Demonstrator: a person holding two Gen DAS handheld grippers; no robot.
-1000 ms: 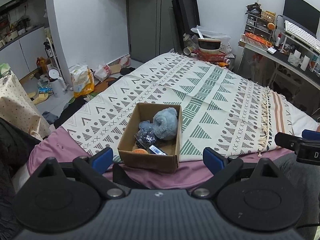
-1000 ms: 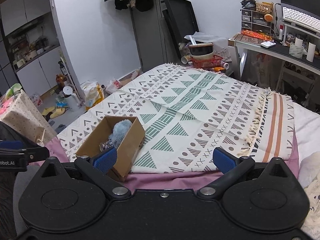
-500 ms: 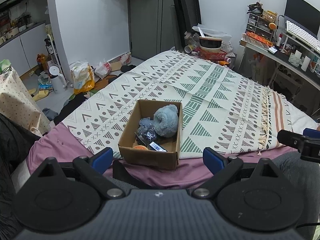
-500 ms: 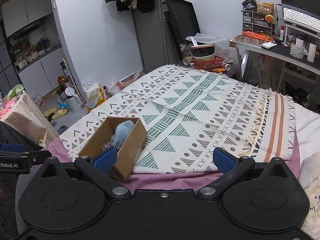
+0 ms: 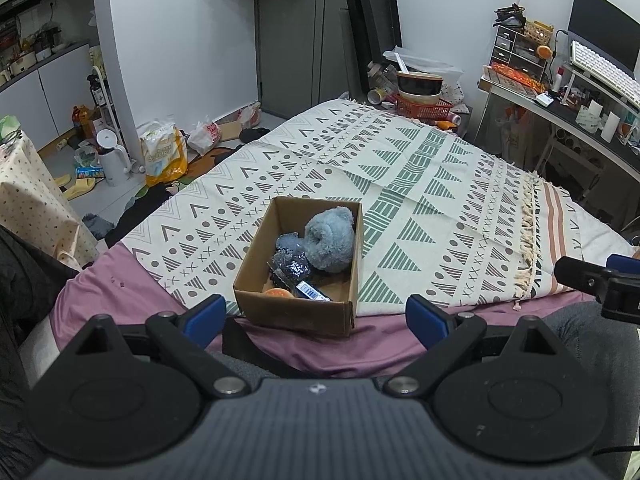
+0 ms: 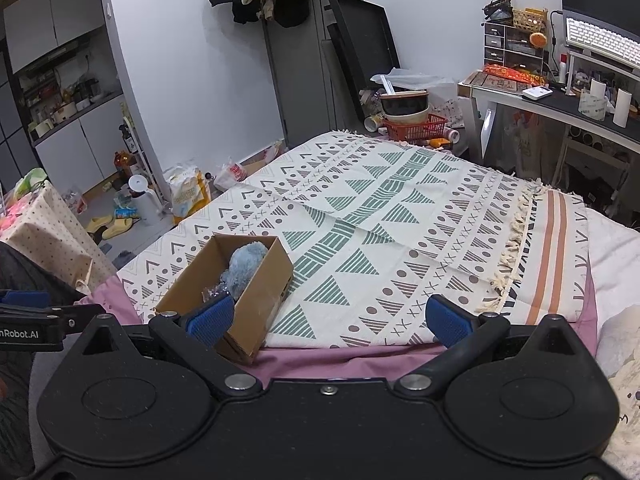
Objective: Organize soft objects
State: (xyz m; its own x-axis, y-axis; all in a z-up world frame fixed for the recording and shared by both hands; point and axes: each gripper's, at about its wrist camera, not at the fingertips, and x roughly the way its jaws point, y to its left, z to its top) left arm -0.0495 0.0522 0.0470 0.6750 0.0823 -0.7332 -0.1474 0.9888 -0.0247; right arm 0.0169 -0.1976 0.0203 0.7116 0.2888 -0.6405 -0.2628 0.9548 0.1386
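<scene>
Left gripper: released, jaws spread wide, empty, hanging short of the box, probably lined up for a reach.
Right gripper: also spread and empty, near edge of the bed, box to its left.
Box: cardboard, open-topped, on the near edge of the patterned blanket, handy to both tools.
Soft toy: grey-blue plush at the far end inside the box, beside a shiny dark bundle.
Far: cluttered desk, right.
</scene>
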